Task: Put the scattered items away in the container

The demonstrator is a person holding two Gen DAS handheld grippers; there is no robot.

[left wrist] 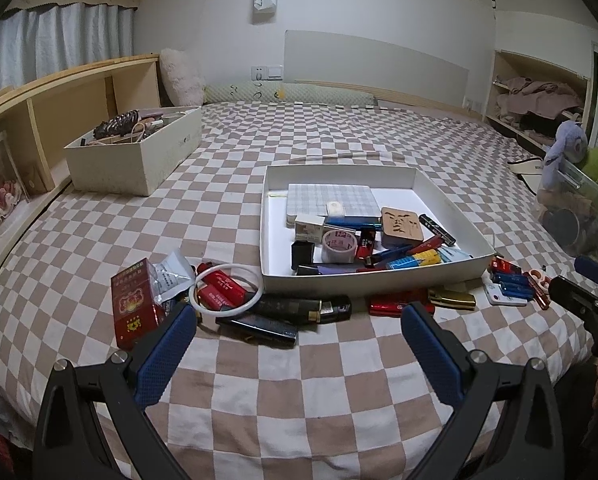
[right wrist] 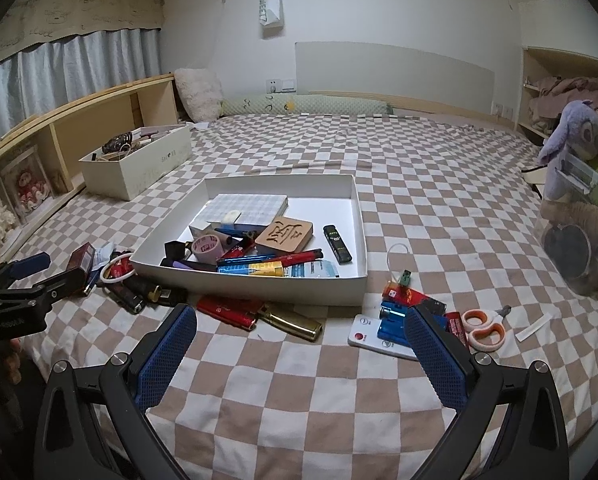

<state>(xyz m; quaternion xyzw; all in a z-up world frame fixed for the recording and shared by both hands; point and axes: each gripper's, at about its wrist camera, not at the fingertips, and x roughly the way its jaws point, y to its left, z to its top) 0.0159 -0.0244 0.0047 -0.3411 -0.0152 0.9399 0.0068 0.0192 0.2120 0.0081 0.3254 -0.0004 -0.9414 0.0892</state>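
Just ahead of my left gripper point(left wrist: 299, 328), wide open and empty, the black tube point(left wrist: 299, 307) lies crosswise along the tray's point(left wrist: 363, 278) near wall, so I'd take it left-handed.

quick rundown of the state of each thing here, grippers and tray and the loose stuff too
left gripper: open, holding nothing, above the bedspread
right gripper: open, holding nothing
white tray: open-topped, partly filled
tape roll: inside the tray, lying tilted
wooden coaster: inside the tray, resting on other items
gold lighter: out on the bedspread
scissors: out on the bedspread, blades shut
white ring: out, lying over red lighters
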